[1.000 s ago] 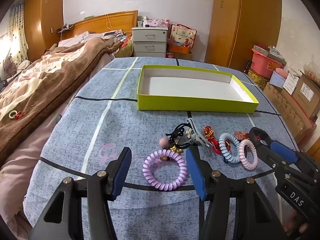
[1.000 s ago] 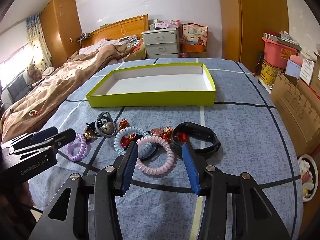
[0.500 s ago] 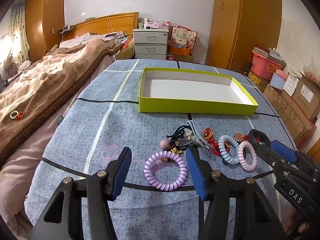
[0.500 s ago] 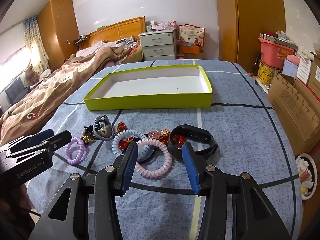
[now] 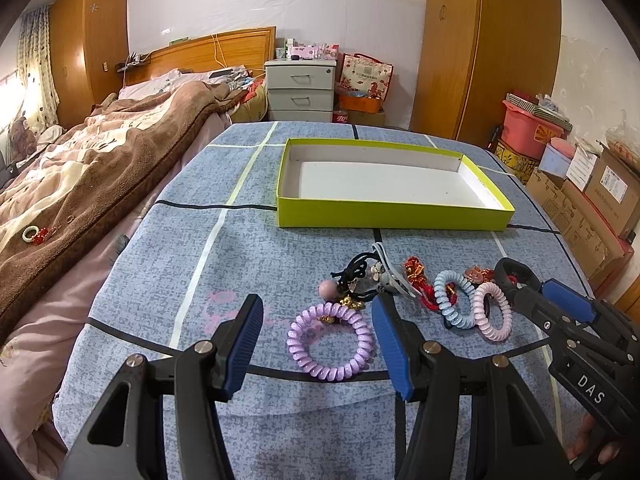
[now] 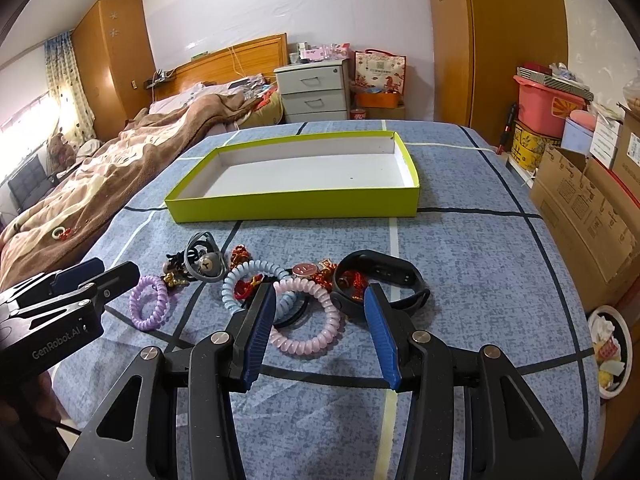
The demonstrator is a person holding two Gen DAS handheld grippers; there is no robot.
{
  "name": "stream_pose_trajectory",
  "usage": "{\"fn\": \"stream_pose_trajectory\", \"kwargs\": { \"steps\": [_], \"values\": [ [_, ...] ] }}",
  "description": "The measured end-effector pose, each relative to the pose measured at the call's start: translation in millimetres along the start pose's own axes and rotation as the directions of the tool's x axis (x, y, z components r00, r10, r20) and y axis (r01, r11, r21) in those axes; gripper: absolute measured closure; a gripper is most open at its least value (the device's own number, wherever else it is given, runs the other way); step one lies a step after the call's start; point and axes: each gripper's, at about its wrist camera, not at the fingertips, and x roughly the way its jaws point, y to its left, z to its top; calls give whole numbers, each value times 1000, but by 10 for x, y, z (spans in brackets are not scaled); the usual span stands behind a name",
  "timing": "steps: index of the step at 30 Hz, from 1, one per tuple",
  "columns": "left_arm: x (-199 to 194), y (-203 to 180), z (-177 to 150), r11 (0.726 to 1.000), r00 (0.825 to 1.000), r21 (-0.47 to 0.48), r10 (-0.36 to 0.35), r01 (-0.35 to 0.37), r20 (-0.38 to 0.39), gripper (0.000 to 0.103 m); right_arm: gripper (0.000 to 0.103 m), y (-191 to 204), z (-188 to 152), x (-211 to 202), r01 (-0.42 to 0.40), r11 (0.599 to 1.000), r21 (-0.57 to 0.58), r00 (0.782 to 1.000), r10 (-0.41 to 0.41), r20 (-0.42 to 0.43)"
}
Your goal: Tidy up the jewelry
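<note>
An empty yellow-green box (image 5: 392, 222) (image 6: 296, 205) lies on the blue cloth, beyond a heap of jewelry. My left gripper (image 5: 318, 320) is open just above and around a purple coil band (image 5: 330, 340) (image 6: 148, 307). My right gripper (image 6: 320, 312) is open over a pink coil band (image 6: 308, 322) (image 5: 493, 312). Beside these lie a light blue coil band (image 6: 244, 280) (image 5: 454, 304), a black wristband (image 6: 380, 280), red and gold charms (image 6: 320, 276) and a grey clip with black ties (image 5: 380, 276) (image 6: 204, 262).
A bed with a brown blanket (image 5: 80, 176) runs along the left, with a small ring (image 5: 34, 234) on it. Cardboard boxes (image 6: 592, 216) and a red bin (image 5: 528, 128) stand at the right. A white plate (image 6: 610, 352) sits low at the right.
Both grippers have risen and tilted slightly, so the box and jewelry sit a little lower in view. Nothing was taken hold of.
</note>
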Motion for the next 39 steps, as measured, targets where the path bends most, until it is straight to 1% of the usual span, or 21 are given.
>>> {"fn": "stream_pose_trajectory", "kwargs": {
  "steps": [39],
  "values": [
    [-36,-13,2,1000,1000,4,3,-3,4,44,56,-7,-29,-9,2,1000,1,1000,-2,-10]
  ]
}}
